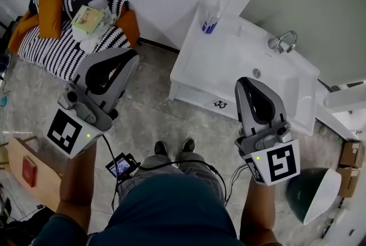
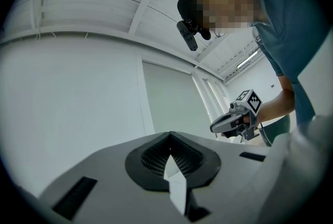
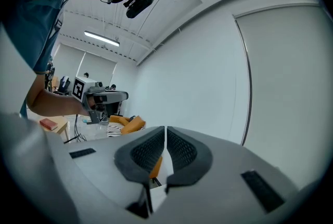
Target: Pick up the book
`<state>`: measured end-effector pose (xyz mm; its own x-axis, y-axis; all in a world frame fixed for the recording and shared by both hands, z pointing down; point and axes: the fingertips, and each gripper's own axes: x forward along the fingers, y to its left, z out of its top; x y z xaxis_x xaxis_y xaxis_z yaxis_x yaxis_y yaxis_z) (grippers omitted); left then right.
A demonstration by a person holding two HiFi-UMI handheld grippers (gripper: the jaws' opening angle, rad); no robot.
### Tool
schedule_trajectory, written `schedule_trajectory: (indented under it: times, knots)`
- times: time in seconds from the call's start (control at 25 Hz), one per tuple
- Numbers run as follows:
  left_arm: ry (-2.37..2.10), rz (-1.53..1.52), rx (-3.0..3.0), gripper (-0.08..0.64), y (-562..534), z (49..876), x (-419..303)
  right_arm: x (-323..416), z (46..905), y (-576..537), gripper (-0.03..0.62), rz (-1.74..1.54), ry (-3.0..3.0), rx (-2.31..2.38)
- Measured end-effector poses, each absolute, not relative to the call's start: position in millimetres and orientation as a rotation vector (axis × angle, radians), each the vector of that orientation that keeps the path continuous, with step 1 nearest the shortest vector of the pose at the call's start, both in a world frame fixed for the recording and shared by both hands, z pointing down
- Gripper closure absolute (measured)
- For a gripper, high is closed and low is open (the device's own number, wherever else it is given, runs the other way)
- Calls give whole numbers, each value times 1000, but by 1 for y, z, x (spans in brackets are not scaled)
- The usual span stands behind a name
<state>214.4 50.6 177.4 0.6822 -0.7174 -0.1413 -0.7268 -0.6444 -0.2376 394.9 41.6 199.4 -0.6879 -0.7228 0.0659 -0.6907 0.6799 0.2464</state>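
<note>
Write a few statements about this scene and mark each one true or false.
1. The left gripper and right gripper are both shut and empty. True.
2. A faucet stands on the white sink. True.
3. The right gripper holds a book. False: it holds nothing; a red book lies on the wooden table.
4. The striped seat is right of the sink. False: it is at the sink's left in the head view.

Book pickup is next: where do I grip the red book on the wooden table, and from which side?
The red book lies flat on the wooden table, so probably pinch across its thickness at a long edge, coming in level from the side nearest the left gripper, jaws opened first.
</note>
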Motion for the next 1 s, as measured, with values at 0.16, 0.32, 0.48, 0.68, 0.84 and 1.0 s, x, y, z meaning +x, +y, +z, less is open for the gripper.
schedule_trajectory:
  times: [0.16, 0.32, 0.48, 0.68, 0.84, 1.0]
  knots:
    - [1203, 26, -2595, 557, 34, 178, 210, 392, 200, 18, 568, -307, -2763, 1113]
    - [1280, 11, -2552, 557, 15, 176, 210, 392, 204, -9, 568, -293, -2808, 1042]
    - [1365, -35, -2507, 557, -5, 176, 209, 390, 206, -40, 568, -279, -2861, 955]
    - [1447, -46, -2438, 557, -30, 176, 211, 385, 214, -80, 568, -266, -2908, 854]
    - [1539, -96, -2403, 557, -37, 183, 204, 370, 217, -100, 568, -263, -2960, 738]
    - [1632, -99, -2323, 557, -35, 175, 186, 345, 217, -111, 568, -263, -3000, 628]
